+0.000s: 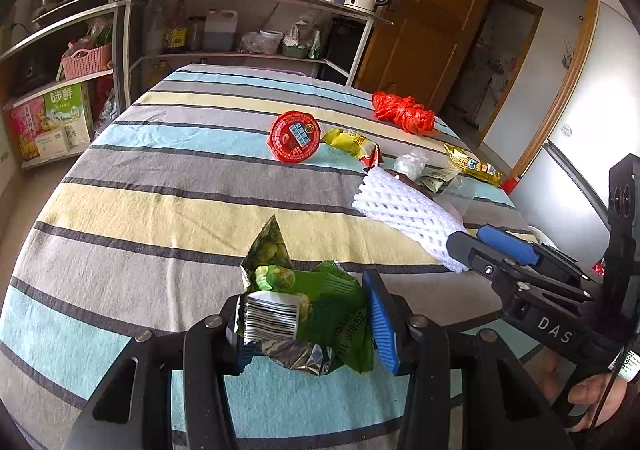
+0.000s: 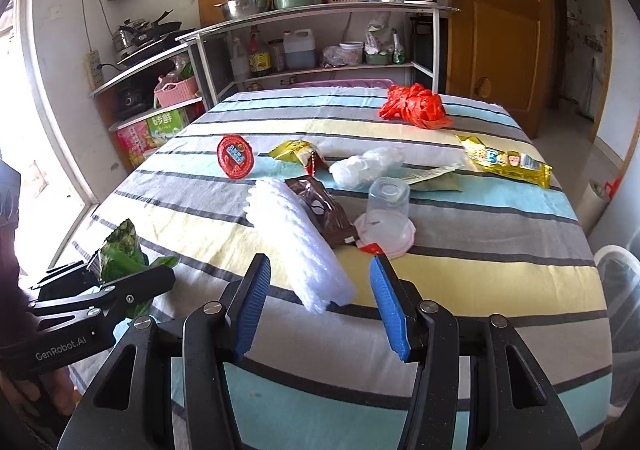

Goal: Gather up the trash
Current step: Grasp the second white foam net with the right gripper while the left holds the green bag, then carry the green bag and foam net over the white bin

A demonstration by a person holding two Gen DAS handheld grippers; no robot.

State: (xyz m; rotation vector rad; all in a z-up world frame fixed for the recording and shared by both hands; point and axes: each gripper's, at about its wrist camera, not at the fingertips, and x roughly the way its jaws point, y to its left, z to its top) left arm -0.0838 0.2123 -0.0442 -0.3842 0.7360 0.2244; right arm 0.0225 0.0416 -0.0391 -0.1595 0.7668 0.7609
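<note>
My left gripper (image 1: 308, 314) is shut on a crumpled green snack wrapper (image 1: 304, 302), held just above the striped tablecloth (image 1: 160, 202); the wrapper also shows in the right wrist view (image 2: 120, 254). My right gripper (image 2: 318, 302) is open, its fingers either side of the near end of a white foam net sleeve (image 2: 292, 242), which also shows in the left wrist view (image 1: 404, 210). More trash lies beyond: a brown wrapper (image 2: 324, 206), a clear upturned cup on a lid (image 2: 386, 210), a red round lid (image 2: 235, 156), yellow wrappers (image 2: 508, 160) and a red plastic bag (image 2: 416, 106).
A metal shelf unit (image 2: 320, 10) with pots, bottles and a kettle stands behind the table. A wooden door (image 2: 496, 22) is at the back right. A white bin (image 2: 616, 274) stands at the table's right edge.
</note>
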